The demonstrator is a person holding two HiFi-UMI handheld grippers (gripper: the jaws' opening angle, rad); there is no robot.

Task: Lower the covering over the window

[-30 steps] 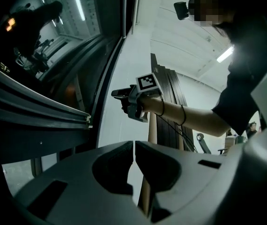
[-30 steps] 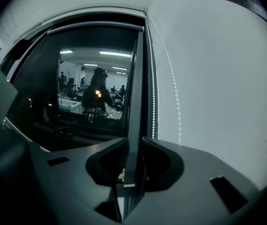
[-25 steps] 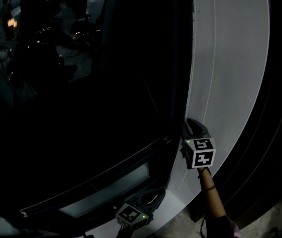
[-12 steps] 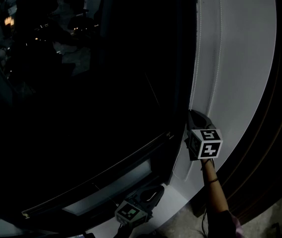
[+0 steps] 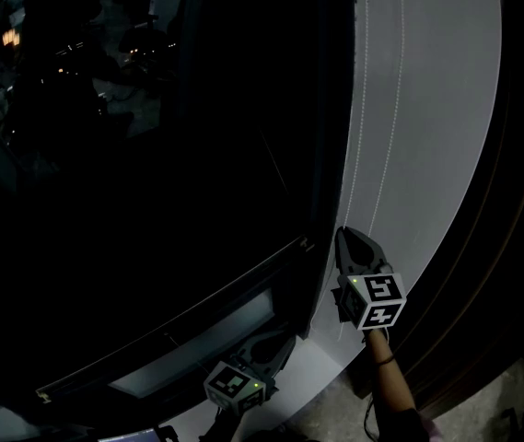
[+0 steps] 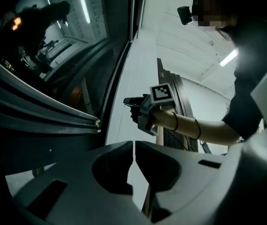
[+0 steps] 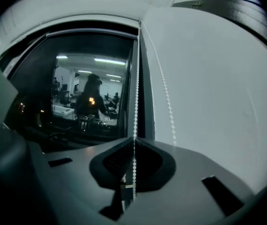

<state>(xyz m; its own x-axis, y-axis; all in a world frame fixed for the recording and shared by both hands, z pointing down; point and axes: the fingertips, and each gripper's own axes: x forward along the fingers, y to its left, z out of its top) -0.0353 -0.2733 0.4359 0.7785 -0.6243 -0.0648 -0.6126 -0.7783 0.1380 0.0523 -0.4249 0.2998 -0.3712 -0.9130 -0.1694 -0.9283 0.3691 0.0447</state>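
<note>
The dark window glass fills the left of the head view. Two strands of white bead chain hang down the white wall beside its frame. My right gripper points up at the chain's lower end. In the right gripper view its jaws are shut on the left strand of the bead chain, while the other strand hangs free. My left gripper sits low by the sill, shut with nothing in it. It looks up at the right gripper. No covering shows over the glass.
A dark window frame separates glass and wall. Dark vertical panels stand right of the wall. A pale sill strip runs under the glass. The glass reflects a lit room and a person. A pale band spans the window's top.
The right gripper rose slightly, then came down lower along the bead chain, still shut on it. The left gripper has stayed low by the sill.
</note>
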